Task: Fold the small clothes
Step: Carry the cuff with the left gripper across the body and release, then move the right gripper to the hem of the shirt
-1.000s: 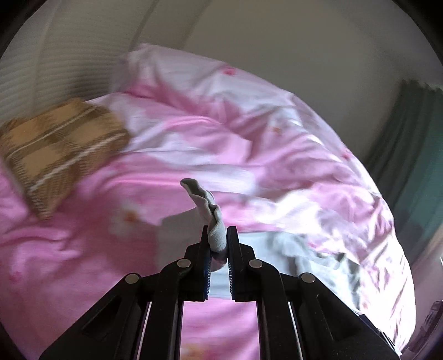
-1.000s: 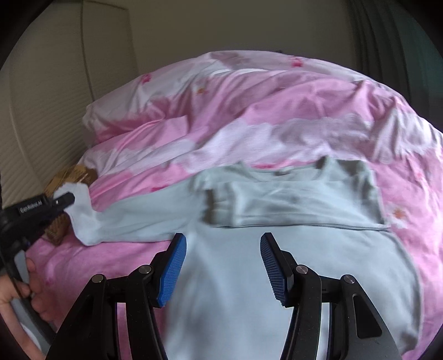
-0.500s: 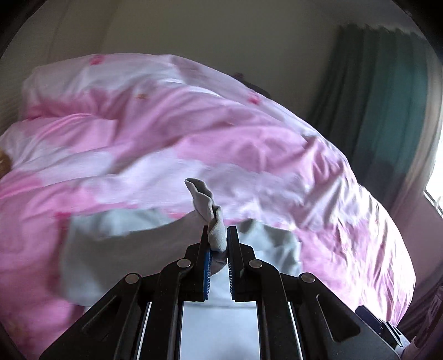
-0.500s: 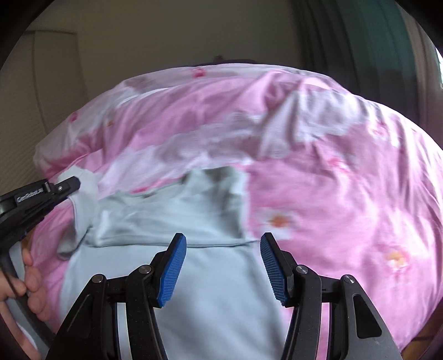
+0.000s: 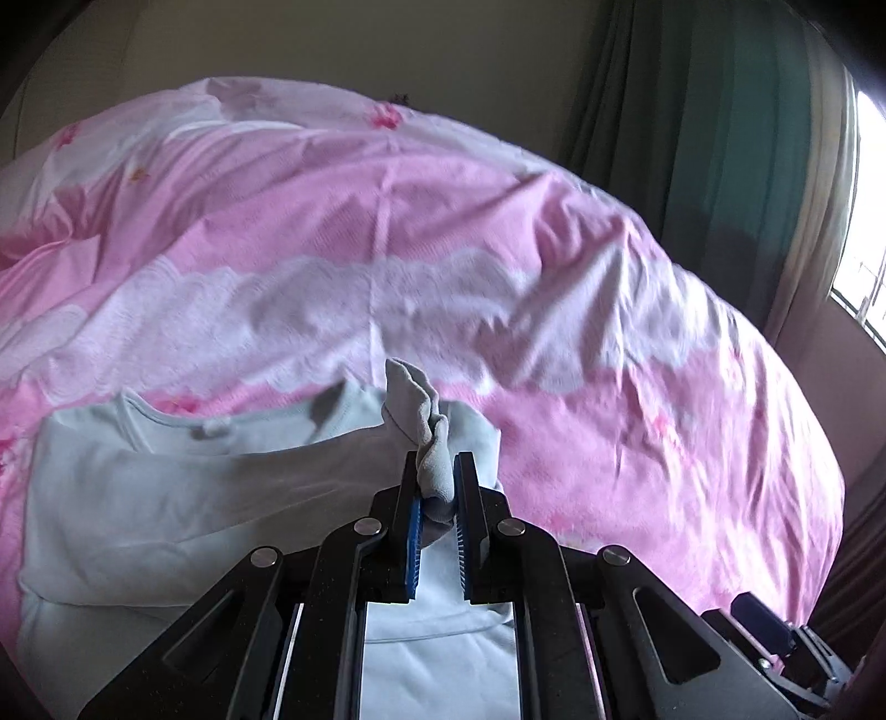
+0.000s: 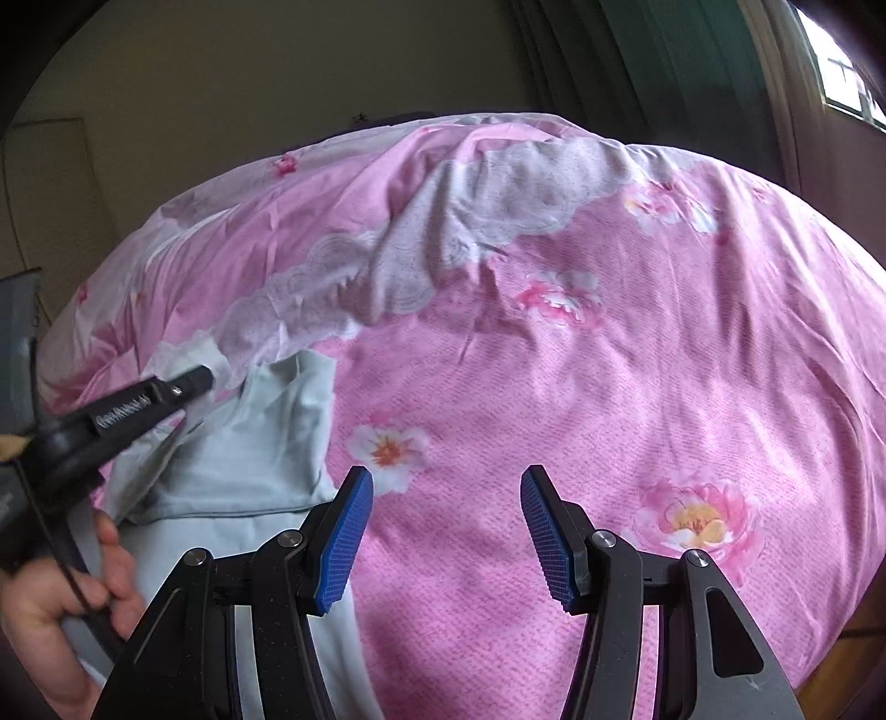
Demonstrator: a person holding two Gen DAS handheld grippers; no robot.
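In the left wrist view the left gripper (image 5: 437,490) is nearest, its blue pads (image 5: 412,545) pressed together w/ a bunched sleeve cuff (image 5: 426,421) of the pale blue long-sleeve shirt (image 5: 166,498) pinched between them; the cuff stands up above the fingertips in a twisted fold. Under and behind this gripper the shirt lies flat on the bed, neckline (image 5: 166,412) toward the far side, and the held sleeve is stretched across the chest from the left shoulder to the gripper. In the right wrist view the right gripper (image 6: 446,531) is wide apart w/ nothing between its blue pads (image 6: 343,545); it hangs over the pink floral duvet (image 6: 609,360), just beside the right edge of the shirt (image 6: 232,443), not touching the fabric as far as I can tell. At the left of this view the left gripper (image 6: 188,382) shows from the side, its tip over the folded part of the shirt, and the person's left hand (image 6: 55,603) grips its handle near the bottom corner. Beyond the shirt the duvet is rumpled, w/ a white lace-pattern band (image 5: 343,299) across it approx. in the middle. Farther back there is a beige wall (image 5: 387,50), a green curtain (image 5: 720,138) at the right, and a bright window (image 6: 841,66) at the far right edge.
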